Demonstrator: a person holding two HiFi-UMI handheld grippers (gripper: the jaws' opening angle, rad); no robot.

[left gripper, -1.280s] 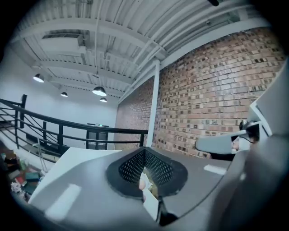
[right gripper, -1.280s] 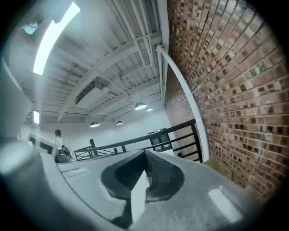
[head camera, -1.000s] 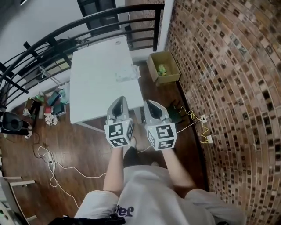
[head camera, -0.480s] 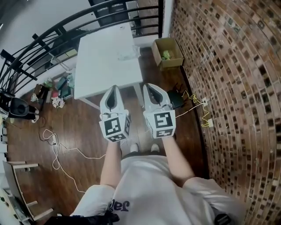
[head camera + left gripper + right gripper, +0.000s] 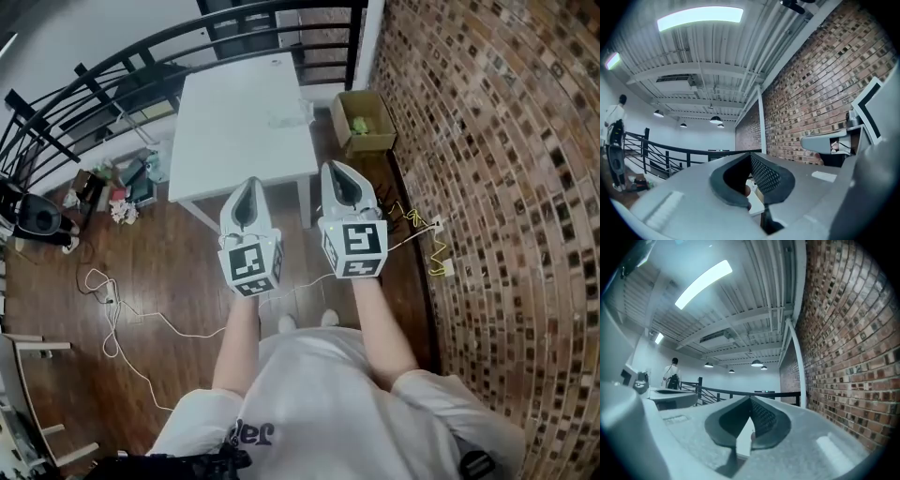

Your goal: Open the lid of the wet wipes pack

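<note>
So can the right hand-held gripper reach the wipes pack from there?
Probably not yet. The right hand-held gripper hangs off the near corner of the white table, and the wet wipes pack lies much farther along it.

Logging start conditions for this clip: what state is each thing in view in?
Left tongs: shut, empty.
Right tongs: shut, empty.
Wet wipes pack: on the white table, untouched; lid state too small to tell.
Cardboard box: top open.
</note>
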